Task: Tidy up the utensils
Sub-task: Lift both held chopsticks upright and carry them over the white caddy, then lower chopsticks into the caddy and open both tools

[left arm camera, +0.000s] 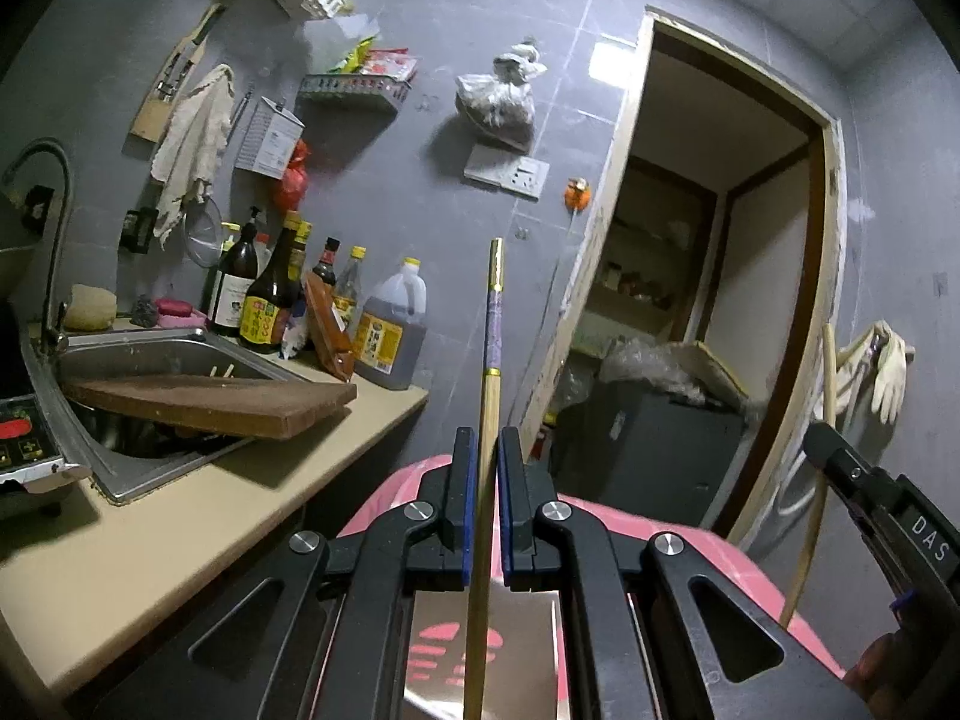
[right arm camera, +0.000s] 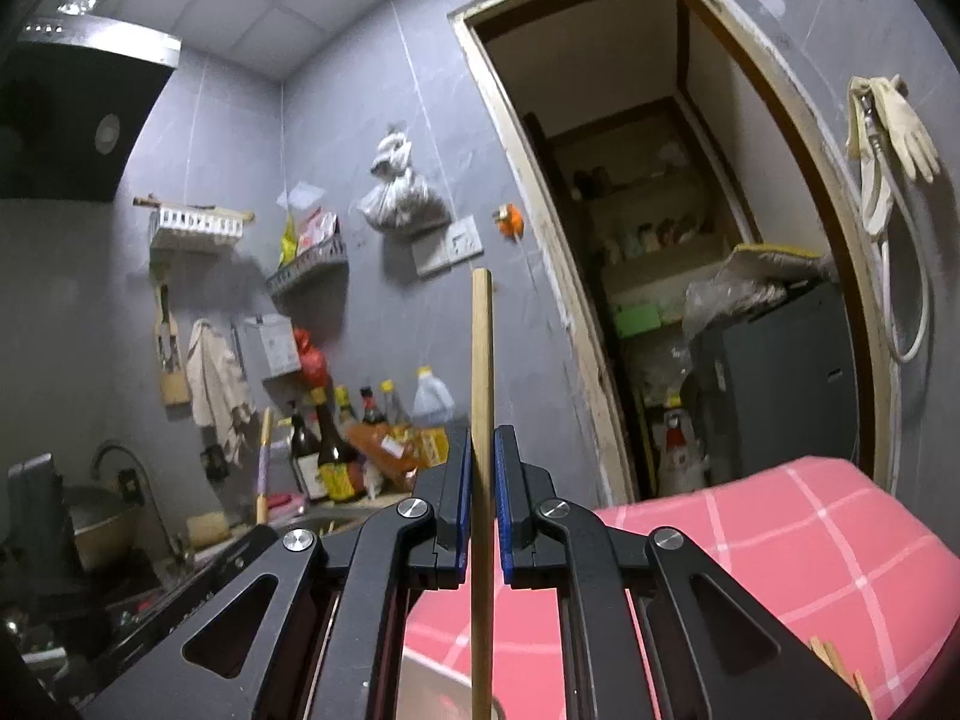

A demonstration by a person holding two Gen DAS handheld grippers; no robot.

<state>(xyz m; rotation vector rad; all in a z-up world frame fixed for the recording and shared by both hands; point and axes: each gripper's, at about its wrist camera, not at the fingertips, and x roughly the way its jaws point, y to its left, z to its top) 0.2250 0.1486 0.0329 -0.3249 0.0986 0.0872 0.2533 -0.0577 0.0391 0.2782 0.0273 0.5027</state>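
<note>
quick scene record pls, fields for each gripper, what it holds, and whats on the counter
left gripper: shut on decorated chopstick, upright
right gripper: shut on plain chopstick, upright
counter: sink with cutting board across it, sauce bottles at the wall
below grippers: pink checked cloth

Below each hand-held gripper the lower end of its clamped chopstick, the patterned one [left arm camera: 489, 360] on the left and the plain one [right arm camera: 482, 420] on the right, runs off the bottom edge, and the bottle labels [left arm camera: 259, 315] far left of it are too small to read.
</note>
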